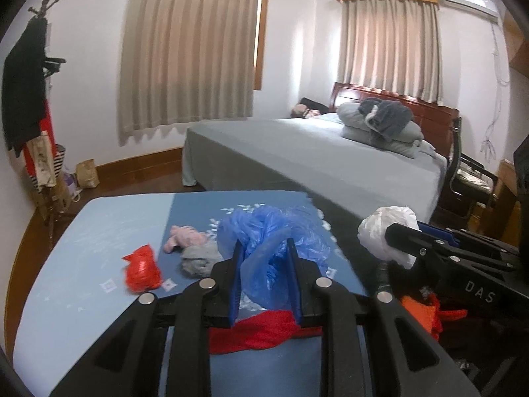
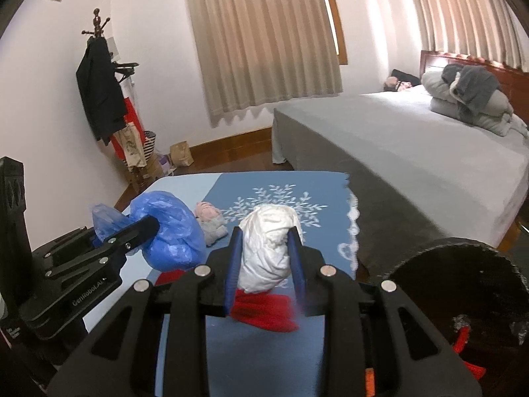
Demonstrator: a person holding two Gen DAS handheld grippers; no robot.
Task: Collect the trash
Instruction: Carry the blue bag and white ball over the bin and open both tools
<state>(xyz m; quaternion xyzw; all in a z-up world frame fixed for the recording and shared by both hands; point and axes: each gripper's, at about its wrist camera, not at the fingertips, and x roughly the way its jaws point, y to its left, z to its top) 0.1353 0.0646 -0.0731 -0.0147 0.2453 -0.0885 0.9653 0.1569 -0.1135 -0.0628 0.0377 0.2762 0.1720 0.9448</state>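
Note:
My left gripper (image 1: 264, 248) is shut on a crumpled blue plastic bag (image 1: 274, 241) and holds it above the blue table (image 1: 66, 264). My right gripper (image 2: 264, 235) is shut on a crumpled white plastic bag (image 2: 267, 248), also above the table. Each gripper shows in the other's view: the right one with the white bag (image 1: 386, 235), the left one with the blue bag (image 2: 168, 231). A red crumpled bag (image 1: 142, 271), a pink wad (image 1: 185, 236) and a grey wad (image 1: 198, 258) lie on the table. A red cloth (image 1: 261, 330) lies under the grippers.
A dark round bin (image 2: 463, 297) stands at the right, by the table's edge, with red scraps inside. A grey bed (image 1: 314, 158) lies behind the table. A coat rack (image 1: 29, 99) stands in the left corner.

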